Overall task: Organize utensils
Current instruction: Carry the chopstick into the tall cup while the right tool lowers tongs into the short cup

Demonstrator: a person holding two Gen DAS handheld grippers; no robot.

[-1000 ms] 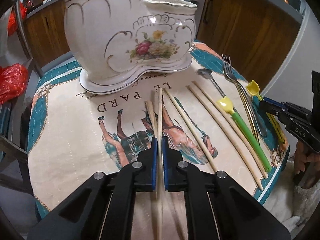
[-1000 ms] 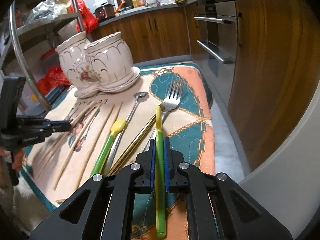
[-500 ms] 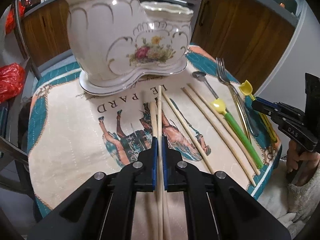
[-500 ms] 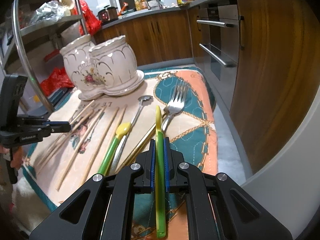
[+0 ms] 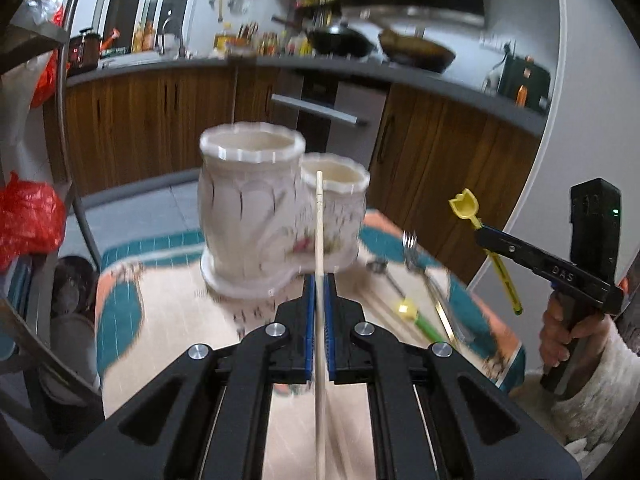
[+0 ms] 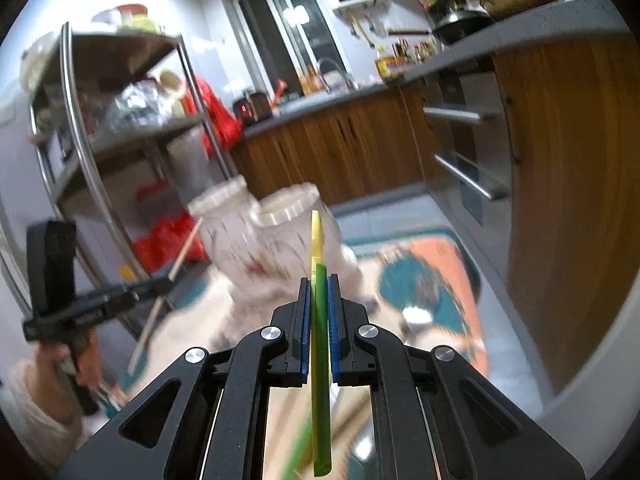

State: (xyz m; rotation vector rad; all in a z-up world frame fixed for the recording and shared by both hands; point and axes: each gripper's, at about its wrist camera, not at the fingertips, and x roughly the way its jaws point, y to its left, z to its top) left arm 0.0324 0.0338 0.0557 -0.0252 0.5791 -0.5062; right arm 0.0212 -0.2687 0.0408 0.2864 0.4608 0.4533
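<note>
My left gripper [image 5: 319,280] is shut on a pale wooden chopstick [image 5: 319,224], held in the air and pointing at the white flowered ceramic double holder [image 5: 256,216]. My right gripper [image 6: 319,282] is shut on a yellow-and-green plastic spoon [image 6: 317,240], also lifted, with the holder [image 6: 280,236] just ahead. In the left wrist view the right gripper [image 5: 480,232] holds the yellow spoon [image 5: 464,204] at the right. In the right wrist view the left gripper [image 6: 164,284] holds the chopstick [image 6: 180,260] at the left. A fork [image 5: 412,248], a metal spoon [image 5: 378,268] and a green-handled spoon [image 5: 416,316] lie on the cloth.
The patterned tablecloth [image 5: 160,320] covers a small table. A metal shelf rack [image 6: 92,128] stands left of it with a red bag [image 5: 28,216] beside. Wooden kitchen cabinets [image 5: 440,160] and an oven [image 6: 464,152] are behind.
Both grippers have lifted off the table with their utensils and tilted up; the chopstick and yellow-green spoon are now in the air, level with the holder. The views are motion-blurred.
</note>
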